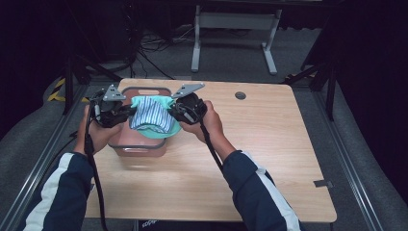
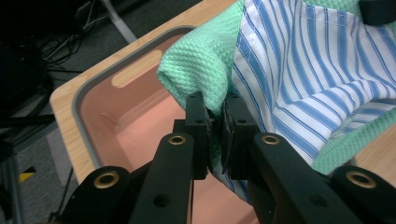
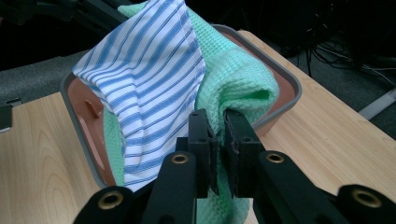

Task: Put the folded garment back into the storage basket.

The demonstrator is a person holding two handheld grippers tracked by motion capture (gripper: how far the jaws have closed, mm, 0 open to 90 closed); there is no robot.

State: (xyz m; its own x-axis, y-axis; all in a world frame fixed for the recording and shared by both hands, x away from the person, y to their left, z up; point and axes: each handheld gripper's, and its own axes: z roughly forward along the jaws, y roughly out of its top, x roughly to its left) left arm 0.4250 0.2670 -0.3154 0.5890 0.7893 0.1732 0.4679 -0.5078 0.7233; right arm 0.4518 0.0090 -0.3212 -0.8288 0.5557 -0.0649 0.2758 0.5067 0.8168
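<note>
A bundle of two cloths hangs between my two grippers above a pink bin [image 1: 139,147]. One is a green waffle-weave cloth [image 1: 169,131] [image 2: 201,56] [image 3: 238,88], the other a blue-and-white striped cloth [image 1: 151,118] [image 2: 317,79] [image 3: 149,88]. My left gripper [image 1: 126,111] [image 2: 215,135] is shut on the left side of the bundle, its pads pinching green and striped fabric. My right gripper [image 1: 172,109] [image 3: 219,144] is shut on the right side, pinching the green cloth beside the striped one. The cloths sag over the bin's near rim.
The bin has a grey rim [image 2: 93,84] [image 3: 285,79] and a slot handle, and stands at the left rear of the wooden table [image 1: 269,144]. A round grommet [image 1: 240,95] is set in the table's far side. Beyond the table stands a grey frame [image 1: 235,29] on dark floor.
</note>
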